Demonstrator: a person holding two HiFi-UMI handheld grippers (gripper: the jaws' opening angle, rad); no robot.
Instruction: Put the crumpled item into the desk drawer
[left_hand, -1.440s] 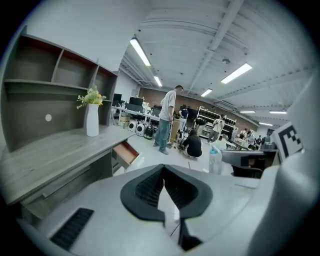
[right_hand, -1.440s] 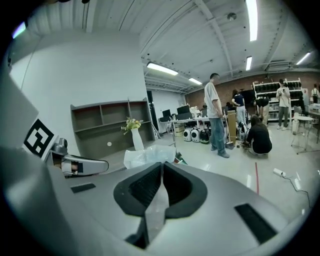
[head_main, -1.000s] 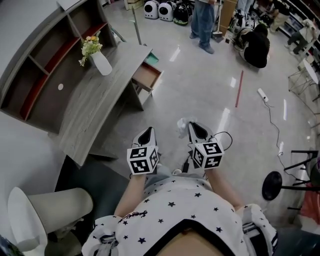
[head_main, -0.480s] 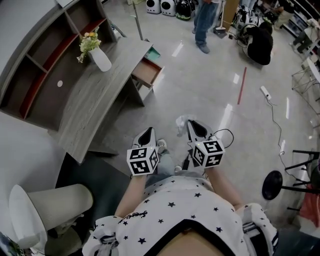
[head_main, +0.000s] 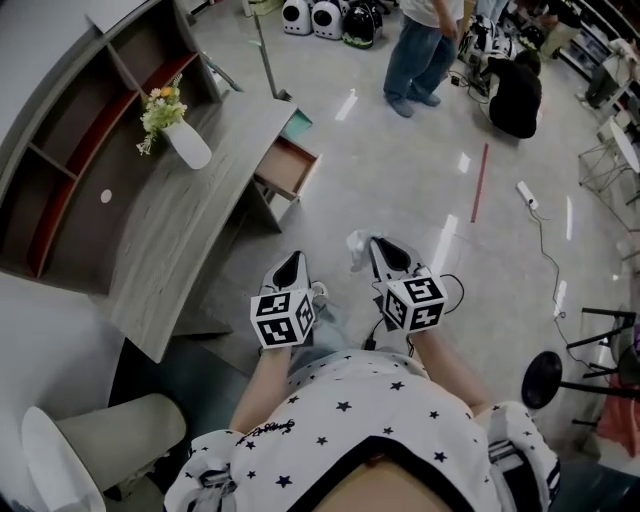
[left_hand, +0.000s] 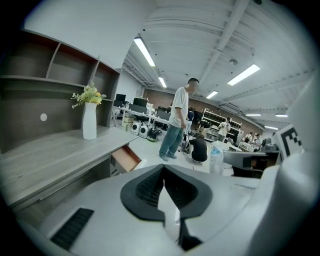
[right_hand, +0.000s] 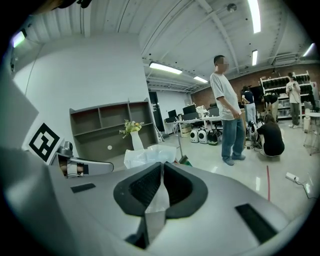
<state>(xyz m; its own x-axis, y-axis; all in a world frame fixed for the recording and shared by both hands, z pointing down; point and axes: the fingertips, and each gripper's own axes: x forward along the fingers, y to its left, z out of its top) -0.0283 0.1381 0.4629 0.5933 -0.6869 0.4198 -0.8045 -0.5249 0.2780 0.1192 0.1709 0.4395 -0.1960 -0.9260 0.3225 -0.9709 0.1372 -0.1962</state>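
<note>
The grey desk (head_main: 175, 225) is taking up most of this side of the room. The drawer (head_main: 288, 166) is hanging pulled out from the desk's end, its open top facing up. Back along the worktop from the drawer, a white vase (head_main: 188, 146) of flowers is standing upright. Well beyond the drawer, across the shiny floor, a person in jeans (head_main: 418, 52) is standing. Nobody is getting between the drawer and the person carrying the grippers.

That person is holding both grippers out low in front, well short of the drawer. The left gripper (head_main: 293, 263) is riding on the drawer's side of the pair, its jaws pressed together on nothing. The right gripper (head_main: 376, 246) is sitting just past it, farther from the drawer. Its jaws are pinching narrow on the crumpled item (head_main: 358, 249), a white wad of thin paper or plastic that is bulging out past the tips.

So the wad is already sitting in the jaws, and the drawer is lying ahead of them and off to the left. I am judging that the right hand is needing to travel forward and leftward, crossing in front of the empty left one. It is needing to go on until the wad is hanging over the open drawer, whose length is running out from the desk toward the open floor.
</note>
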